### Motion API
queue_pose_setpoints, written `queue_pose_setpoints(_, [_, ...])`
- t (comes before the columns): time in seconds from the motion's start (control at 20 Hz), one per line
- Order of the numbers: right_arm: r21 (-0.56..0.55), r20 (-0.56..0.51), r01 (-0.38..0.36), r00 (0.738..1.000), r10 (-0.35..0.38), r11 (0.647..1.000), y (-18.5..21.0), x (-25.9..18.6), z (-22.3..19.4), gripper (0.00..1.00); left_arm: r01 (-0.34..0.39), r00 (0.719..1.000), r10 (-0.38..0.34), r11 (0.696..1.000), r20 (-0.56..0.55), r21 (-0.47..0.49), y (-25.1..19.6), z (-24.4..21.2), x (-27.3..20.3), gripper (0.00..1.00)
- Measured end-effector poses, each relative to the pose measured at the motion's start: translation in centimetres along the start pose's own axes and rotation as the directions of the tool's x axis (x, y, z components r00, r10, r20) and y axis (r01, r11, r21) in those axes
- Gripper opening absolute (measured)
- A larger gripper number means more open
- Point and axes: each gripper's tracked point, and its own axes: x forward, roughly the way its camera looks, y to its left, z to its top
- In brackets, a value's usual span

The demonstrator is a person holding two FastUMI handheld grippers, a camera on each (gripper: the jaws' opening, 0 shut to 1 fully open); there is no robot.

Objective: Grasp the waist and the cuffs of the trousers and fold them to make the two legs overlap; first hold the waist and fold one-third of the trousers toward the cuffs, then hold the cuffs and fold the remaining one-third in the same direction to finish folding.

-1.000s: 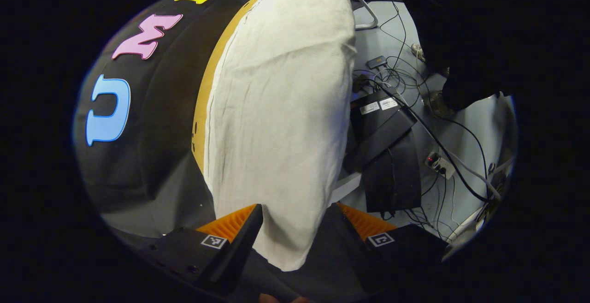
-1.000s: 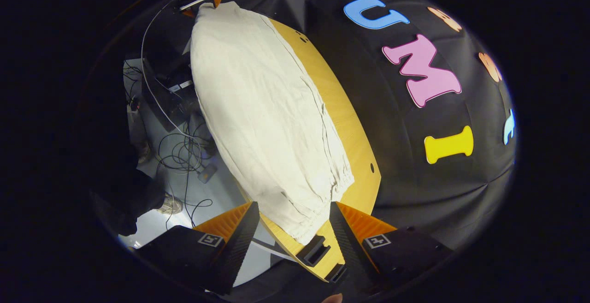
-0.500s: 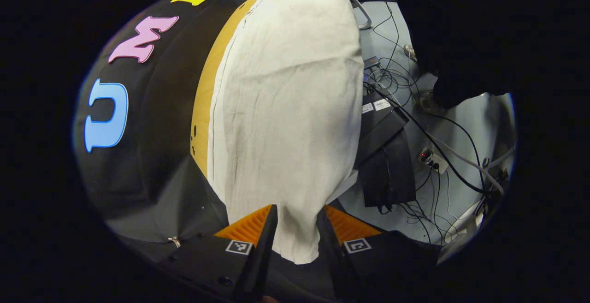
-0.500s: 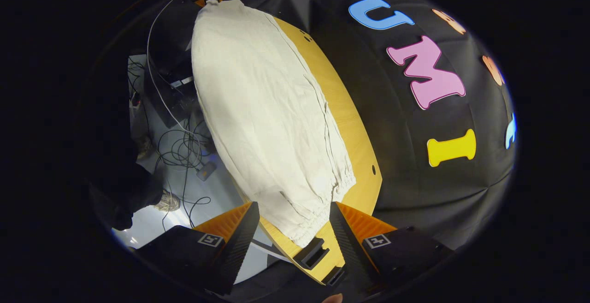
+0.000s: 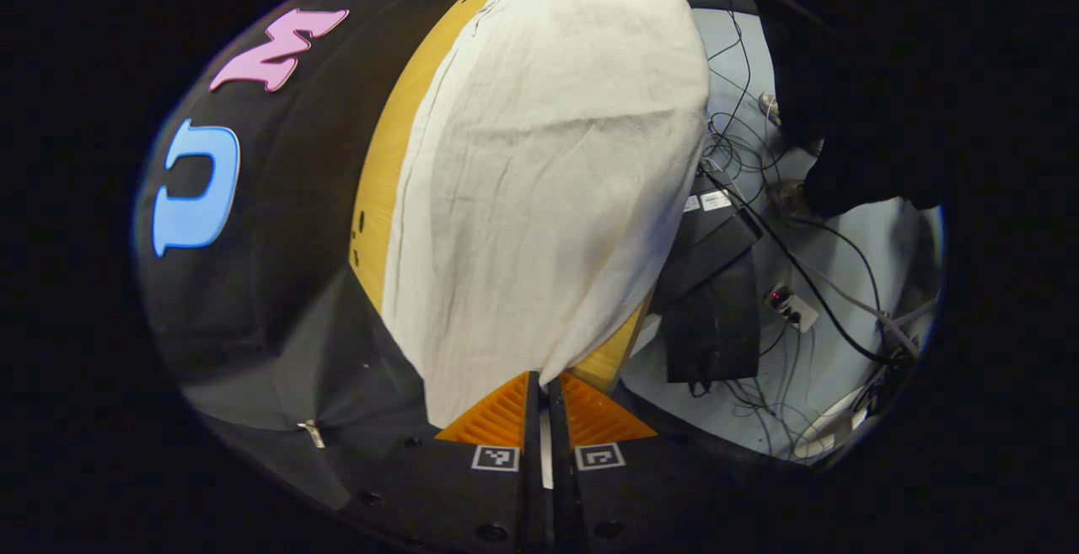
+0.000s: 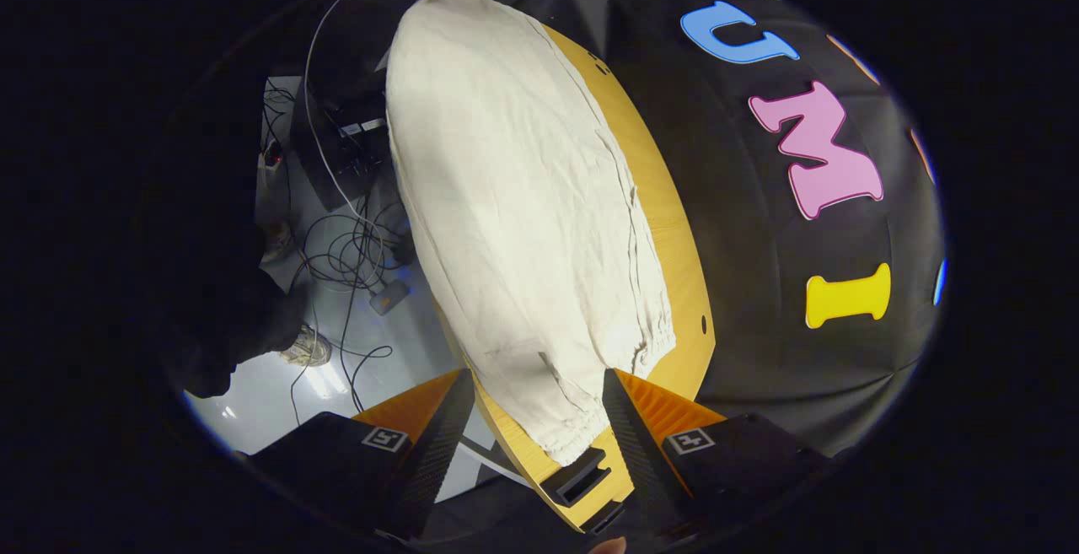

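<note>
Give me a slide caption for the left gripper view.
Left gripper shut on the cuff end of cream trousers spread along a wooden table.

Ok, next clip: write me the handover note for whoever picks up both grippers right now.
Left gripper: shut on the trousers at the cuff end, which hangs past the table edge.
Right gripper: open, fingers either side of the gathered waist at the other end, not yet gripping.
Trousers: lying lengthwise on the table, near edge overhanging it. Whether the legs already overlap cannot be told.
Done: cuff grasp.
Left: shut the right gripper on the waist, make the legs overlap if they don't yet, fold the waist third toward the cuffs, then the cuff third.
</note>
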Motion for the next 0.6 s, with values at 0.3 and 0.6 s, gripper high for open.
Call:
queue_pose_setpoints(0.3, [-0.009,0.013,-0.075,0.997,0.075,0.997,1.3,1.5,0.9,0.94,0.031,1.0,-0.031,0.999,0.007,-0.022,1.2,1.4,1.0,0.05])
queue_pose_setpoints(0.6, [0.08,-0.024,-0.263,0.964,0.266,0.961,3.6,1.7,0.7,0.36,0.058,0.998,-0.058,0.998,0.009,-0.02,1.6,1.0,1.3,0.06])
